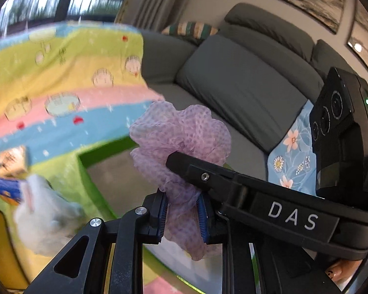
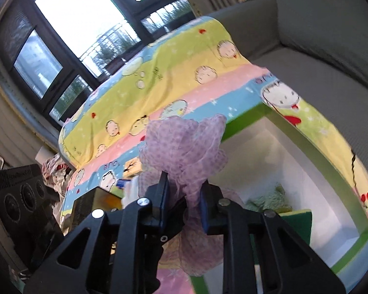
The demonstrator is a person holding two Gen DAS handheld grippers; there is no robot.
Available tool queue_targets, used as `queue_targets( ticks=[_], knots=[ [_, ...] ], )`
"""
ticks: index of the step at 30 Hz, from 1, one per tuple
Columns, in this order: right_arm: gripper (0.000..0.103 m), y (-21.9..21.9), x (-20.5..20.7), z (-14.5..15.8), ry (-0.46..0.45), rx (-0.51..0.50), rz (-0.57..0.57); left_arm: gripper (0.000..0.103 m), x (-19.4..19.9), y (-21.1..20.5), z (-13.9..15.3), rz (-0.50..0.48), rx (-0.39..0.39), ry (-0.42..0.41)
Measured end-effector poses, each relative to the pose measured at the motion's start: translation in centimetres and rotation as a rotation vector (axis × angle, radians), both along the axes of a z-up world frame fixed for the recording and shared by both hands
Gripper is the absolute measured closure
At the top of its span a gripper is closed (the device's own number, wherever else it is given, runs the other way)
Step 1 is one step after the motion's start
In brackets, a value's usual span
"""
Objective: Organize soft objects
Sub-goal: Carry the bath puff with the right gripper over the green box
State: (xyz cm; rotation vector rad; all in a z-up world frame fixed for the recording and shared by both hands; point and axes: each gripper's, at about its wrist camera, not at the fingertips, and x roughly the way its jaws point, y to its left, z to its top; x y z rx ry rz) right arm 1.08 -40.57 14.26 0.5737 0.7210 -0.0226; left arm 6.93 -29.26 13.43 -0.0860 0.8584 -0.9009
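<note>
- Here both tools pinch the same thing: the left gripper (image 1: pixel 181 216) has its blue-lined fingers (image 1: pixel 161 214) drawn in tight on the lilac dotted cloth (image 1: pixel 181 134), and the right gripper (image 2: pixel 185 199) has its own fingers (image 2: pixel 204 208) squeezed in on that cloth (image 2: pixel 184 147) too.
- The cloth hangs in the air between them, bunched into a ruffled puff above the pads with a tail drooping below; a two-point hold probably serves to gather or fold it before stowing.
- The right gripper's black body crosses the left view, one finger pressed into the fabric.
- Just beyond is a patterned sheet (image 2: pixel 174 73) draped over a green-edged white cubby (image 2: pixel 277 152); the cubby mouth looks a likely destination.
- Inside it, green items (image 2: pixel 289 210) already take up the floor and may crowd a drop.
- A grey sofa (image 1: pixel 245 83) lies behind, and a white soft toy (image 1: pixel 44 215) sits blurred at lower left.
</note>
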Motion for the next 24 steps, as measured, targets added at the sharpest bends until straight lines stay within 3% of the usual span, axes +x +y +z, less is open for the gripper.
queue_targets(
  ticks=[3,15,24],
  knots=[
    [0.089,-0.8,0.7,-1.2,0.04,0.003,-0.024,0.082,0.7,-0.9,-1.3,-0.002,0.008,0.029],
    [0.091,-3.1,1.6,-3.8,0.099,0.074,-0.085,0.082,1.4,-3.0,-3.5,0.013,0.074,0.081],
    [0.088,-3.7,1.8,-4.5,0.124,0.082,-0.118,0.082,1.4,-3.7,-3.8,0.017,0.116,0.058]
  ],
)
